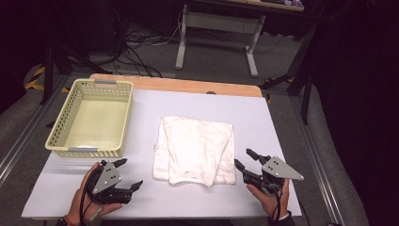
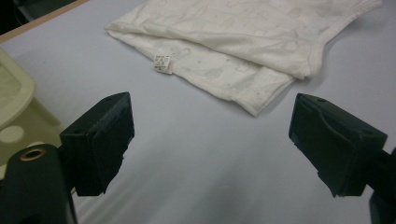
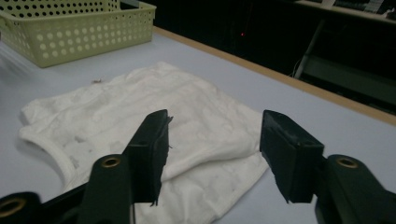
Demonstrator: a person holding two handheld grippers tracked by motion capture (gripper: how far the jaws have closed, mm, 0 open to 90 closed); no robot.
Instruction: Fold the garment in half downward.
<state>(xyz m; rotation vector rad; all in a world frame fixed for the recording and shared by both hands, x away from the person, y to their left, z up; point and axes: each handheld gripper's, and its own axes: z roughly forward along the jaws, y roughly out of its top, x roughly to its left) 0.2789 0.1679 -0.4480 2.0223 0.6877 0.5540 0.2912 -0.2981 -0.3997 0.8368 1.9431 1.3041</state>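
High view: I see one folded cloth (image 1: 195,150) at table centre, long axis 12–6. Right gripper (image 1: 248,161) sits at its 4 o'clock, nearer than the left gripper (image 1: 130,173) at 8. One basket (image 1: 89,117) at 10.

Left gripper view: jaws wide open, empty, cloth ahead at 1.

Right gripper view: jaws part open, nothing between the pads, cloth edge just below.

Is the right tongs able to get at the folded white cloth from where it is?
Probably yes: the right tongs sit open just beside the white cloth, pointing at its near right corner, with only bare table between them.
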